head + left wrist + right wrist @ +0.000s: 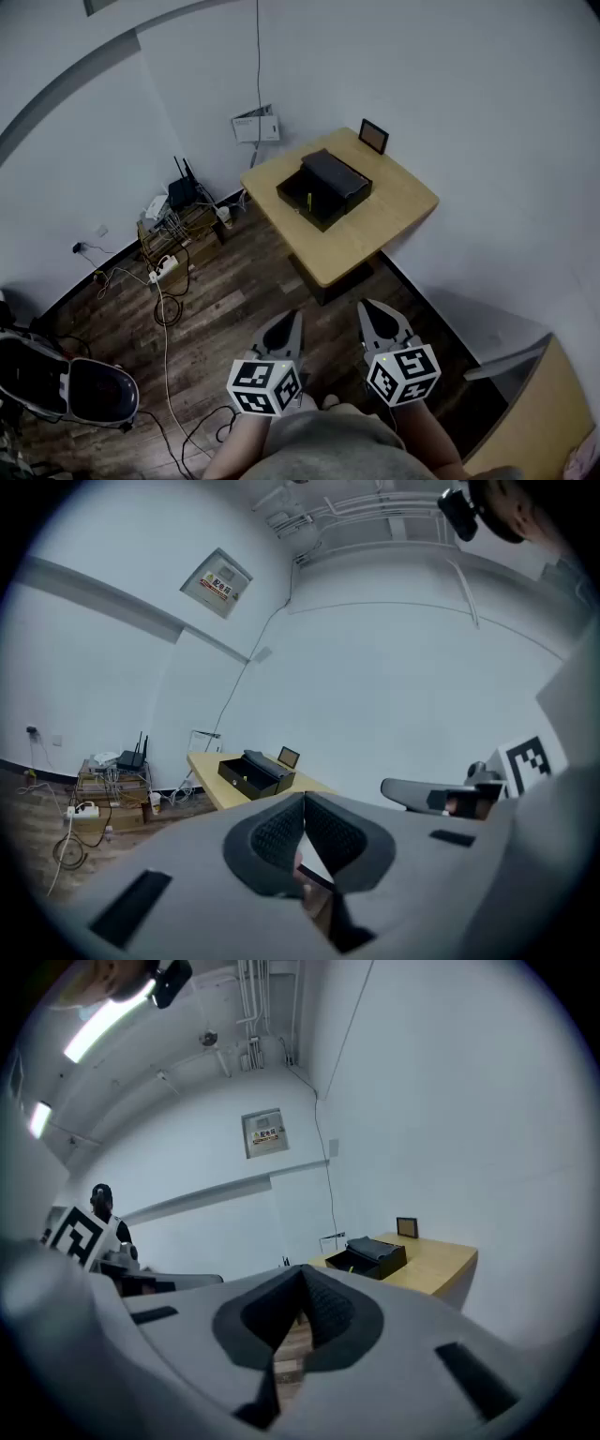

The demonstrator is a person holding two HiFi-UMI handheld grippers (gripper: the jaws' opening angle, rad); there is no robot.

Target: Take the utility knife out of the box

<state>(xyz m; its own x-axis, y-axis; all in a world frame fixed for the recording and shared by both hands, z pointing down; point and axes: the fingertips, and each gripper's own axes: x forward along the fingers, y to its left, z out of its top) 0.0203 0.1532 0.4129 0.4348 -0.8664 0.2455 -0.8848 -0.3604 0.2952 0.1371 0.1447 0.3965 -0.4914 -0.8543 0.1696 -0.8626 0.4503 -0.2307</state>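
Observation:
An open black box (323,188) sits on a small wooden table (394,211) against the wall, well ahead of me. A thin yellow-green object (308,201), probably the utility knife, lies in the box's front compartment. The box (255,773) also shows far off in the left gripper view, and the box (377,1255) likewise in the right gripper view. My left gripper (287,324) and right gripper (373,317) are held close to my body over the floor, both shut with nothing between the jaws.
A small picture frame (373,136) stands at the table's far corner. A low crate with a router and cables (173,225) sits by the wall on the left. A black chair (66,389) is at lower left. A cable (169,375) trails over the wooden floor.

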